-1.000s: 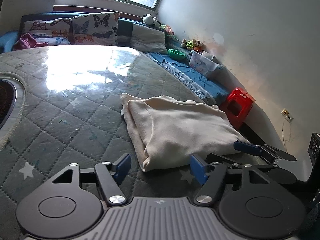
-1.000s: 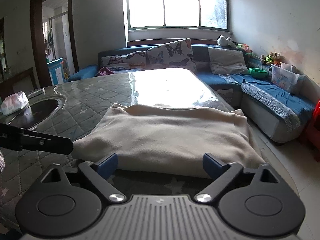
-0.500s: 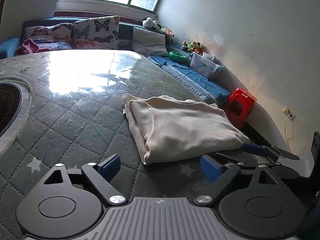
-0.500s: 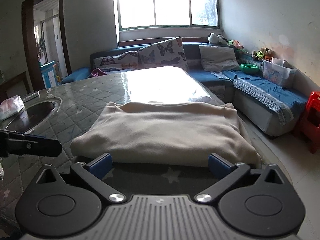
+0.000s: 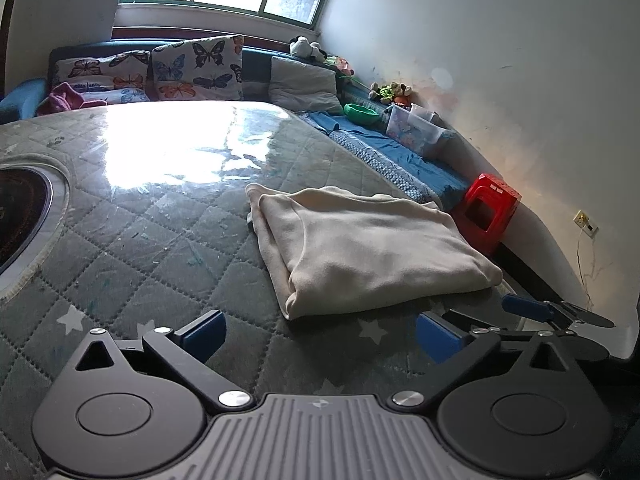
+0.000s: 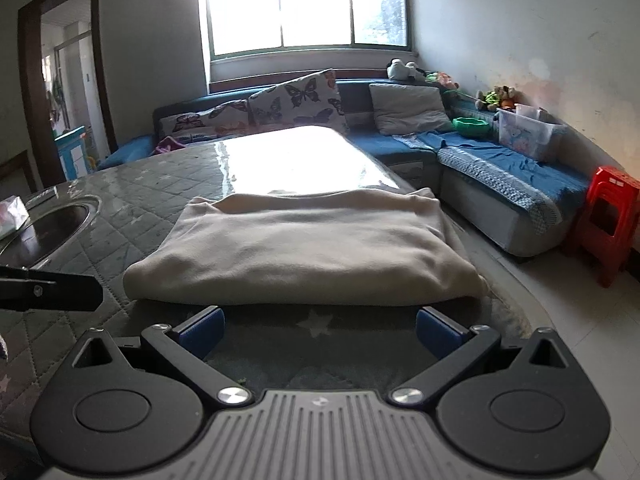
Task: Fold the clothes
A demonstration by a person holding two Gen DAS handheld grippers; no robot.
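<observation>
A cream garment (image 5: pixel 368 248) lies folded into a flat rectangle on the quilted grey table (image 5: pixel 140 232); it also shows in the right wrist view (image 6: pixel 304 248). My left gripper (image 5: pixel 320 336) is open and empty, just short of the garment's near left corner. My right gripper (image 6: pixel 318 332) is open and empty, just in front of the garment's near edge. The right gripper's blue fingers (image 5: pixel 524 306) show in the left wrist view, and part of the left gripper (image 6: pixel 48 292) shows in the right wrist view.
A round recessed burner (image 5: pixel 24 216) sits in the table at the left. A blue corner sofa (image 6: pixel 492 176) with butterfly cushions (image 5: pixel 196 68) runs along the back and right. A red stool (image 6: pixel 608 220) stands on the floor at the right.
Both grippers have drawn back from the garment and opened wider. The garment lies still, with nothing holding it.
</observation>
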